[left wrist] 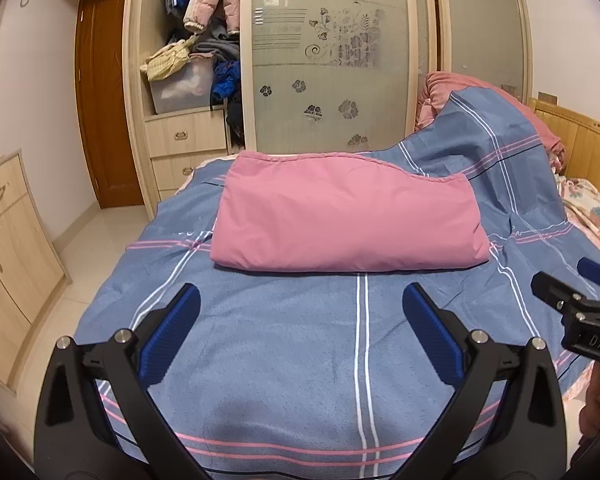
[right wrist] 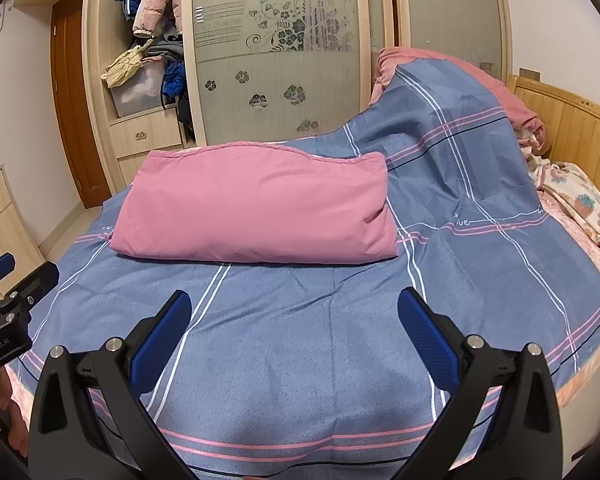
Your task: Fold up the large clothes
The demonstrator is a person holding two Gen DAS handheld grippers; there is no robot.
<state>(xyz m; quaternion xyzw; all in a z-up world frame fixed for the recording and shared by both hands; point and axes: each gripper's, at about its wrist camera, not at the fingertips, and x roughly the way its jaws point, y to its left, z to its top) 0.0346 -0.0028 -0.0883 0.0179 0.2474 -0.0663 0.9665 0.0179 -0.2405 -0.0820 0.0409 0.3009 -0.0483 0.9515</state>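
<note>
Garment: your folded pink cloth [left wrist: 348,216] lies on the blue bedspread [left wrist: 284,344], long axis left to right.
Left gripper [left wrist: 300,312]: fingers apart, empty.
Right gripper [right wrist: 296,320]: fingers apart, empty.

A bed [left wrist: 572,152] bears a blue plaid sheet [left wrist: 300,360] and a folded pink garment [left wrist: 348,220].
</note>
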